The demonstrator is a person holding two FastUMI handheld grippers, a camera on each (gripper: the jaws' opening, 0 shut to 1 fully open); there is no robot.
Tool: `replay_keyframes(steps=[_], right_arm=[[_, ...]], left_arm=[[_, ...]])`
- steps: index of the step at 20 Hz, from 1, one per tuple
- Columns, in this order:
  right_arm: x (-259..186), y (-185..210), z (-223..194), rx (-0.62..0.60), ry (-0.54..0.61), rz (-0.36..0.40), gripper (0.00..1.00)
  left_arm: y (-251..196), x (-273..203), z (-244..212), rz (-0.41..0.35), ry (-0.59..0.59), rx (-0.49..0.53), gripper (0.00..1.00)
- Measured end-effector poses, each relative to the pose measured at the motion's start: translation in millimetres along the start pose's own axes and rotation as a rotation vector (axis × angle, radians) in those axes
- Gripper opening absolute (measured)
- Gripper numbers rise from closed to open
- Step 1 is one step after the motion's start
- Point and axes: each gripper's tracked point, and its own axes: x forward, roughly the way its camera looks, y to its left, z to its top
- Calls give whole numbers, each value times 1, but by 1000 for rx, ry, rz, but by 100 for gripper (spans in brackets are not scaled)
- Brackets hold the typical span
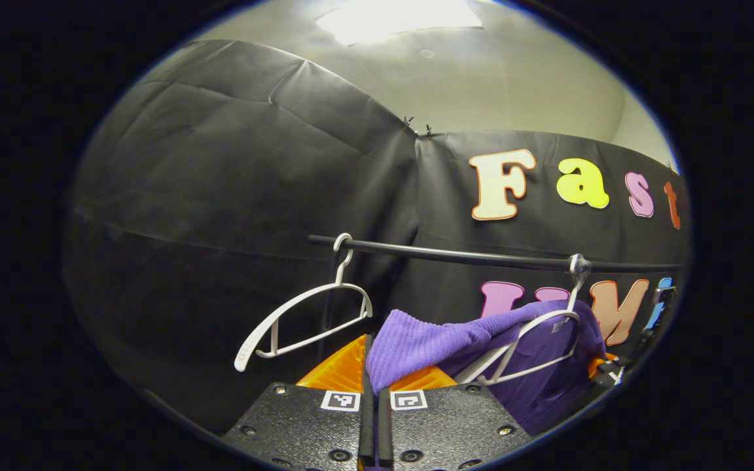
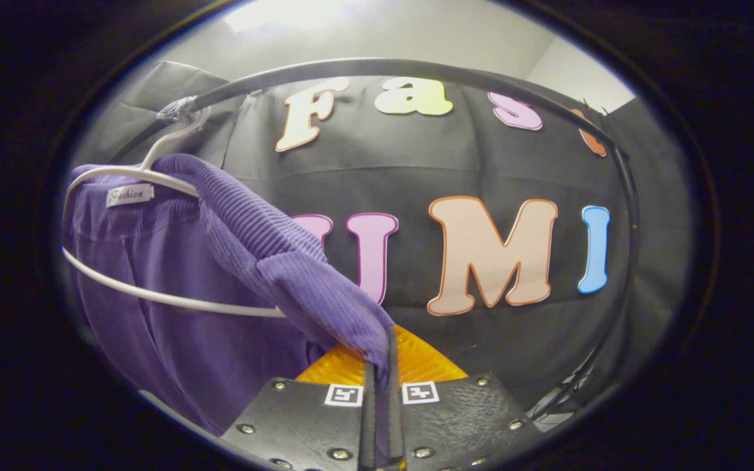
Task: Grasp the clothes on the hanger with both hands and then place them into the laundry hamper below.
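Left gripper view catches my left gripper [image 1: 375, 392] pinched on one ribbed edge of the purple knit sweater [image 1: 429, 340], while my right gripper [image 2: 380, 386] clamps another fold of it. The sweater hangs half-draped over a white hanger [image 2: 154, 297] on the black rail [image 1: 455, 256]; an empty hanger [image 1: 305, 320] hangs beside it. Soft, light and stretchy, it likely wants holds at both shoulders. Black cloth walls the booth.
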Motion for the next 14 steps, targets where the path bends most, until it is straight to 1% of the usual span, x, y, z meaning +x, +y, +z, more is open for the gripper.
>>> replay_keyframes(steps=[2, 3, 7, 10, 14], right_arm=[[6, -6, 9, -13, -19, -3, 7], [9, -8, 12, -13, -25, -4, 7], [15, -17, 22, 2, -48, -15, 7], [18, -22, 29, 6, -67, -26, 7], [26, -31, 34, 31, -79, -50, 7]], left_arm=[[3, 2, -6, 13, 3, 13, 5], [3, 3, -9, 20, 6, 23, 3], [9, 12, -22, 36, 28, 45, 3], [8, 17, -32, 39, 44, 41, 3], [3, 22, -47, 21, 62, 48, 3]])
